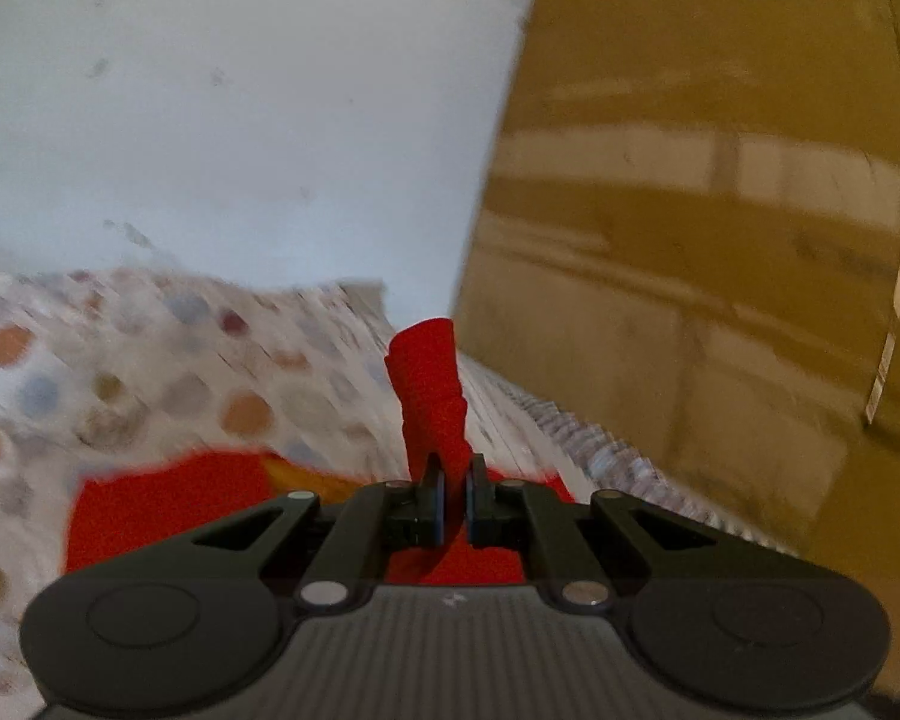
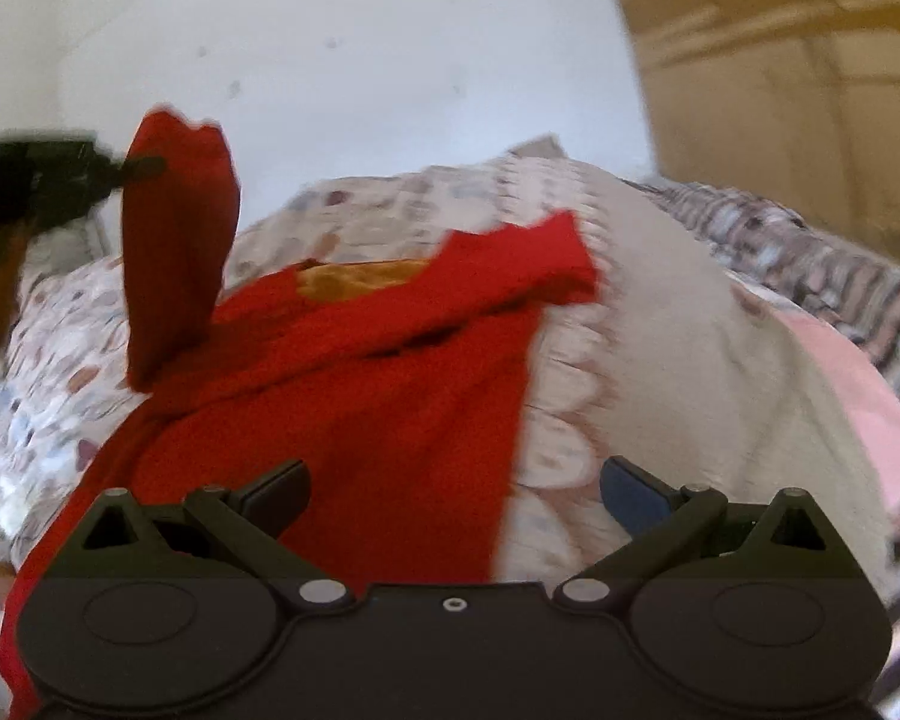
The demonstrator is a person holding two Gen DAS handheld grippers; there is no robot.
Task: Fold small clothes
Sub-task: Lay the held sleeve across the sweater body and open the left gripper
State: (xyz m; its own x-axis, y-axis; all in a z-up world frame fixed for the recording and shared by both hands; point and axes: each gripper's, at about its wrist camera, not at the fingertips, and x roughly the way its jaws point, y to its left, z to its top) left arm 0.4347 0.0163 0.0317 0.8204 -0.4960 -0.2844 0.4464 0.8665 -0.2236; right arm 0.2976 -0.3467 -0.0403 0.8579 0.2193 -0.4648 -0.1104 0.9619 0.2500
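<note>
A small red garment (image 2: 354,384) with an orange inner collar lies spread on a spotted bedcover (image 2: 660,324). One red sleeve (image 2: 174,240) is lifted upright off the bed. My left gripper (image 1: 455,486) is shut on that sleeve (image 1: 429,390), whose cuff sticks up past the pads. In the right wrist view the left gripper (image 2: 144,167) shows at the far left, pinching the raised sleeve near its top. My right gripper (image 2: 455,492) hovers over the garment's lower part with its jaws wide apart and nothing between them.
A white wall (image 1: 240,120) rises behind the bed. A tall brown wooden cupboard (image 1: 720,240) stands at the right, close to the bed's edge. A pink cloth (image 2: 858,396) and a patterned blanket (image 2: 810,264) lie at the right side.
</note>
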